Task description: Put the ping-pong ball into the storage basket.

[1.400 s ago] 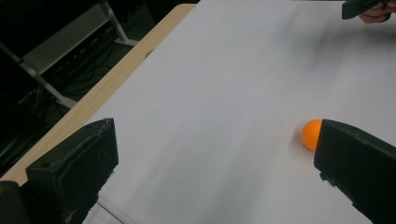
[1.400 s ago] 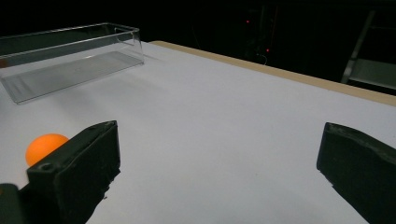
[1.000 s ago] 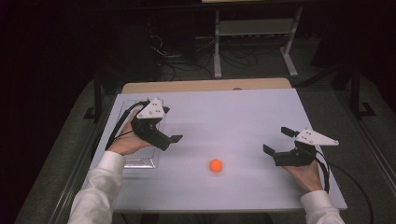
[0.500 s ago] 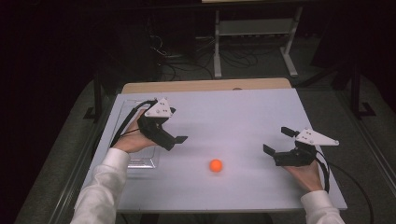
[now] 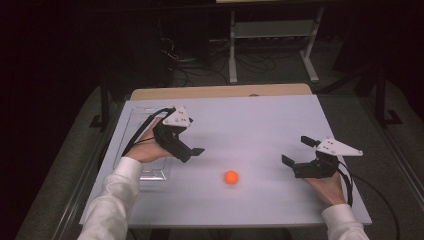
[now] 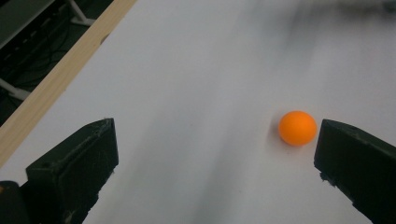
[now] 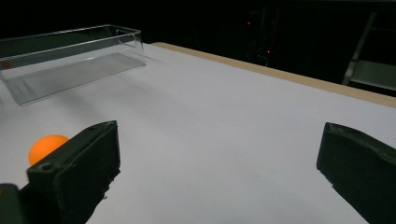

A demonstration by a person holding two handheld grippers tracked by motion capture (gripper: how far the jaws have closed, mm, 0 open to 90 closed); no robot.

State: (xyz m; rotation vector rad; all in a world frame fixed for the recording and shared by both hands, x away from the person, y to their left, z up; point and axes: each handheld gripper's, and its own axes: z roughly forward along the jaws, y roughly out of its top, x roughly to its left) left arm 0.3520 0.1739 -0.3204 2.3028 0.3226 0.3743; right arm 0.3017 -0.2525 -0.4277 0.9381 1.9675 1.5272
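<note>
Left gripper (image 5: 192, 152): jaws spread wide, nothing held, orange ball (image 5: 231, 177) on the white table (image 5: 260, 125) just ahead, beside the right-hand jaw in its own view. Right gripper (image 5: 297, 152): spread too, ball well off past its left jaw, clear plastic tray (image 7: 70, 60) farther beyond.

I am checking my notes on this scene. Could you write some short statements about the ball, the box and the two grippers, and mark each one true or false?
1. The orange ball lies on the white table, between the two grippers. True.
2. The left gripper is shut on the ball. False: its jaws stand open and the ball lies apart from them.
3. The clear box is at the left gripper's side of the table. True.
4. The ball is inside the clear box. False: it lies on the bare table outside it.
5. The right gripper is open and holds nothing. True.
</note>
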